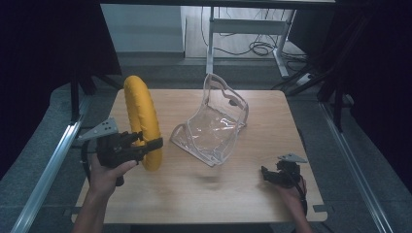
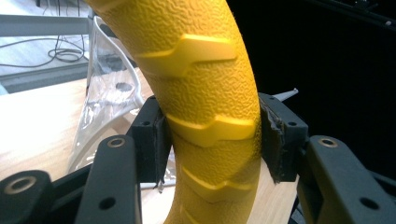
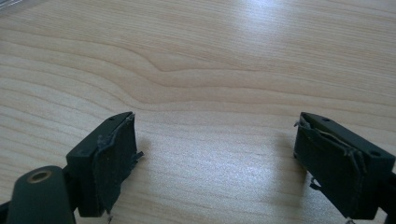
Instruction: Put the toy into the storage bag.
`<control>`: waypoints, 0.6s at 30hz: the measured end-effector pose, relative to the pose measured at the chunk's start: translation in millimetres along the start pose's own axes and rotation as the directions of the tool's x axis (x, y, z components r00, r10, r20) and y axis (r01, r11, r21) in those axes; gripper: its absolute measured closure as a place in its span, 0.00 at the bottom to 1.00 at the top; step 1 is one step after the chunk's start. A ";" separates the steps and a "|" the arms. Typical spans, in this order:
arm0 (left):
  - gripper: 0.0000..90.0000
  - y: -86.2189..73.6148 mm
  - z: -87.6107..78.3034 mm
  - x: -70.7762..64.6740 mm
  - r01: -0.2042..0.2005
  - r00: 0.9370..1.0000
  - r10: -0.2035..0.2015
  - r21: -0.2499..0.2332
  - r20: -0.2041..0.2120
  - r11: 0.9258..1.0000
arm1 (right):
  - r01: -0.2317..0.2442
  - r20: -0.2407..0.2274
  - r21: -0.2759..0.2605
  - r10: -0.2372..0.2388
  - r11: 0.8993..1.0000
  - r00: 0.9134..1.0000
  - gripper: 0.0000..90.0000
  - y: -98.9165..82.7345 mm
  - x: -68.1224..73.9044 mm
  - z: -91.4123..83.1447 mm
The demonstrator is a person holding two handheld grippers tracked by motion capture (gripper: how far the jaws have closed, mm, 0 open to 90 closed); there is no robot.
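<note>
- Left tool (image 1: 148, 145) clamped on yellow textured rubbery ring (image 1: 142, 119), held upright; looks light, grippy, slightly squashy.
- Right tool (image 1: 271, 174) jaws apart, empty, over wooden worktop (image 1: 204, 194).
- Clear floppy plastic pouch (image 1: 211, 127): slippery, grab rim.

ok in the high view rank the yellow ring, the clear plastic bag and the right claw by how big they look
1. clear plastic bag, covers the most area
2. yellow ring, seen nearly edge-on, so it may look smaller than it is
3. right claw, clearly the smallest, resting open on the table
</note>
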State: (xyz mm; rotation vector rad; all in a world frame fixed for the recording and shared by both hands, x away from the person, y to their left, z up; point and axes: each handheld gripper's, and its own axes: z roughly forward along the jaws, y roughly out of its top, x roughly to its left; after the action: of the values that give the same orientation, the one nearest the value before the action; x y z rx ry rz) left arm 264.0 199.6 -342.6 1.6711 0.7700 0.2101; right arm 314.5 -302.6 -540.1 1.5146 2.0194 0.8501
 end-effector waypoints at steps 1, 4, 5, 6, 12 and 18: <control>0.54 1.3 1.3 -0.2 -0.003 1.000 0.003 0.001 -0.002 1.000 | 0.000 0.000 0.000 0.000 1.000 1.000 0.14 0.0 0.0 0.0; 0.54 4.2 5.4 -0.3 -0.007 1.000 0.007 -0.001 -0.004 1.000 | -0.002 0.000 0.001 0.002 1.000 1.000 0.14 0.1 0.1 -0.1; 0.54 5.2 6.8 -0.3 -0.006 1.000 0.006 -0.003 -0.004 1.000 | -0.002 0.000 0.001 0.002 1.000 1.000 0.14 0.1 0.1 0.0; 0.54 6.1 7.7 -0.7 -0.005 1.000 0.005 -0.005 -0.006 1.000 | -0.003 0.000 0.001 0.003 1.000 1.000 0.14 0.1 0.2 0.0; 0.54 15.4 14.5 -5.9 -0.032 0.999 0.032 -0.026 -0.021 0.999 | -0.001 0.001 0.001 0.001 1.000 1.000 0.14 0.2 0.0 0.1; 0.54 28.0 23.8 -15.5 -0.064 0.998 0.063 -0.048 -0.029 0.997 | -0.003 0.002 0.000 0.003 1.000 1.000 0.14 0.3 0.0 0.2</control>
State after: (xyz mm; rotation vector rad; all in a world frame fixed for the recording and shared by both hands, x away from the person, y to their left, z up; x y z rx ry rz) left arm 275.2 169.7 -318.7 1.6508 0.7275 0.2942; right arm 314.9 -302.5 -540.1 1.5177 2.0161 0.8496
